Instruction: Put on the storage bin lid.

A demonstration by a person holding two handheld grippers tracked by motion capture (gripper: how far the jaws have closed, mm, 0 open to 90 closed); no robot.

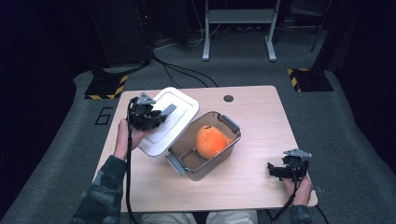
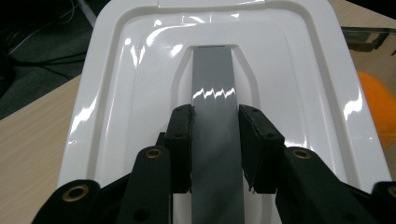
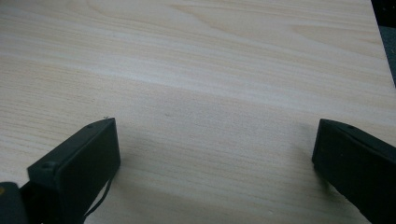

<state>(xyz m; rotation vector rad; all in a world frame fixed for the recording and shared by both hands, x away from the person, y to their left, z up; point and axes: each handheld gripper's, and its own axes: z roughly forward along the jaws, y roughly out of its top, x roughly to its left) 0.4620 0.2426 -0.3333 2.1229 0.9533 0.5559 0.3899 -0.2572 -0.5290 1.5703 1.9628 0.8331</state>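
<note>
A white box lid [image 1: 169, 120] with a grey handle [image 2: 215, 116] hangs tilted over the table's left side, beside the box. My left gripper [image 1: 154, 115] is shut on that grey handle, and in the left gripper view its pads [image 2: 182, 140] press the handle from both sides. A clear plastic box [image 1: 205, 145] with grey latches stands in the middle of the table with an orange fruit [image 1: 211, 140] inside. My right gripper [image 1: 280, 170] rests near the table's front right corner, its fingers [image 3: 88, 154] spread wide over bare wood with nothing between them.
The light wooden table [image 1: 261, 121] has a small round hole [image 1: 228, 98] at its back edge. Grey carpet surrounds it, with cables and a metal stand's legs [image 1: 238, 37] behind. Yellow-black striped plates [image 1: 308, 79] lie on the floor at both back sides.
</note>
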